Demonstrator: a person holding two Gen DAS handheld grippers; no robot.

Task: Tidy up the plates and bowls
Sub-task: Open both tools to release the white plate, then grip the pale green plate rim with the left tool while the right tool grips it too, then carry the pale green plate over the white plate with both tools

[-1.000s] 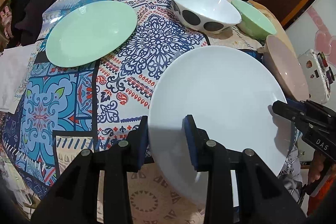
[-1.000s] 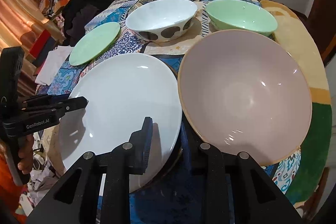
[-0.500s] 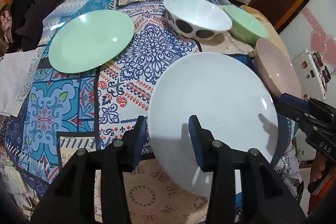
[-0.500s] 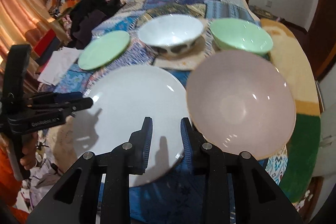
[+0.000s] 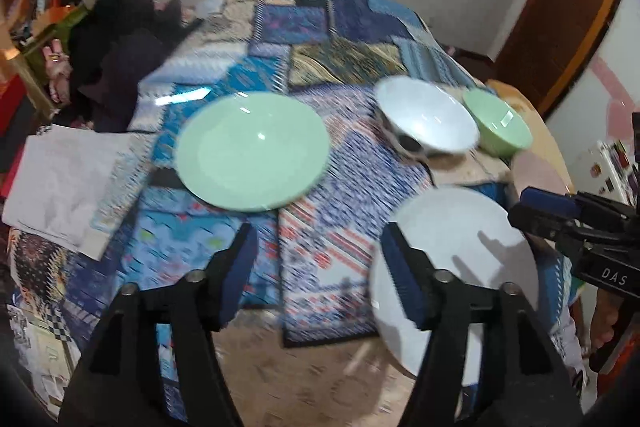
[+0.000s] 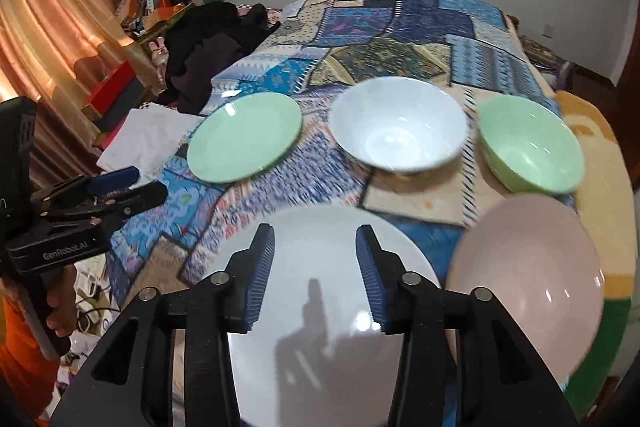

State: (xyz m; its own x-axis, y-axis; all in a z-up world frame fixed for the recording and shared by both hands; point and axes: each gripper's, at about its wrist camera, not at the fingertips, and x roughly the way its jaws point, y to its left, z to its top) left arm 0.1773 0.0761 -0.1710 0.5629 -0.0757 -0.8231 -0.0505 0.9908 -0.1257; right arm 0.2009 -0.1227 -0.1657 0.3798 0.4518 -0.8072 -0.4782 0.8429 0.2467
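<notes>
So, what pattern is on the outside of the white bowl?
Dark round spots on the white bowl, visible only in the blurred left wrist view.

Left gripper (image 5: 316, 267): jaws have just been opening, now wide apart, nothing between pads, pointing steeply down. Right gripper (image 6: 316, 269): jaws have just been opening, moderately apart, nothing gripped, angled down. A hand (image 6: 60, 311) grips the left gripper's handle.

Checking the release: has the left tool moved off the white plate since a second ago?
Yes. The left tool has backed up and leftward off the white plate; its jaws, just opening, now frame the patterned cloth.
</notes>
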